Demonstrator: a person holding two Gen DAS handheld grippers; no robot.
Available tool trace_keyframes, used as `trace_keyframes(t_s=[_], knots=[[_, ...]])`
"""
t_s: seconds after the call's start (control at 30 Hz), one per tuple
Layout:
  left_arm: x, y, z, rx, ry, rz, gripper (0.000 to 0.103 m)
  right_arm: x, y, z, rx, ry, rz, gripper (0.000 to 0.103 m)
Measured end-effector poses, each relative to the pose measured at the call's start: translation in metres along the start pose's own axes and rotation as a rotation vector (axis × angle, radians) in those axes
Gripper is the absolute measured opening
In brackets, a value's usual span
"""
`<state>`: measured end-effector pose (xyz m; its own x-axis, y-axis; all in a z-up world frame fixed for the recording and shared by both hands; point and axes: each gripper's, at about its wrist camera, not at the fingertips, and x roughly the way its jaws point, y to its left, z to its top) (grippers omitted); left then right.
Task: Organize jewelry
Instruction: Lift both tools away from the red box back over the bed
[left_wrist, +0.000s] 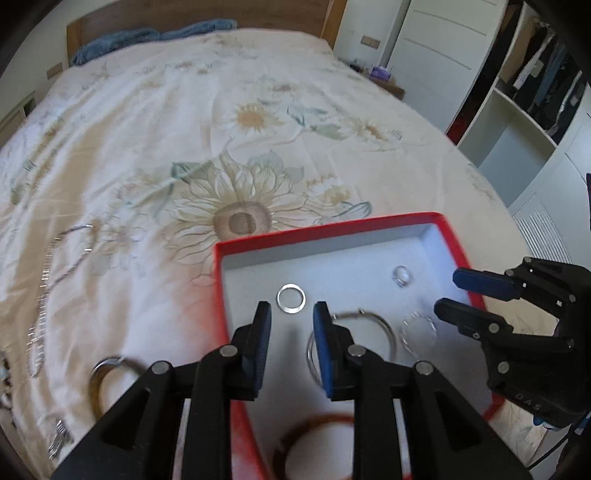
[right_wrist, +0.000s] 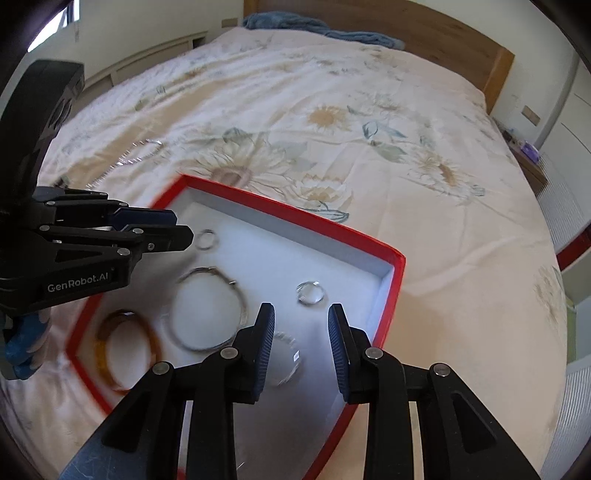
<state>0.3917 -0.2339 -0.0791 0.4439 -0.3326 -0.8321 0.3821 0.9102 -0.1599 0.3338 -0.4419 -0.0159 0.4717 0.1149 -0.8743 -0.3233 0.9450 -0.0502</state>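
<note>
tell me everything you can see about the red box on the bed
The red box is a shallow, open, square tray with thin red walls and a pale grey-white lining, apparently card. It lies flat on the floral bedspread, no lid in view. Inside lie a small silver ring, a clear-stoned ring, a large silver hoop, an amber bangle and a thin wavy bracelet. Both open grippers, left and right, hover over it without touching.

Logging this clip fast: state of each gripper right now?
Left gripper: open, holding nothing, over the red box.
Right gripper: open, holding nothing, over the same box.
</note>
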Motion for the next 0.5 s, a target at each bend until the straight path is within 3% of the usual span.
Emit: trace_keyframes(t_s=[0.23,0.5], knots=[[-0.066,0.004,-0.045,-0.009,-0.051,0.004,0.022,-0.059,0.043,-0.025,0.043,-0.057,0.046,0.034],[-0.151,0.027,-0.108,-0.032,-0.088,0.102,0.022,-0.111,0.111,-0.059,0.071,-0.109,0.107,0.034]])
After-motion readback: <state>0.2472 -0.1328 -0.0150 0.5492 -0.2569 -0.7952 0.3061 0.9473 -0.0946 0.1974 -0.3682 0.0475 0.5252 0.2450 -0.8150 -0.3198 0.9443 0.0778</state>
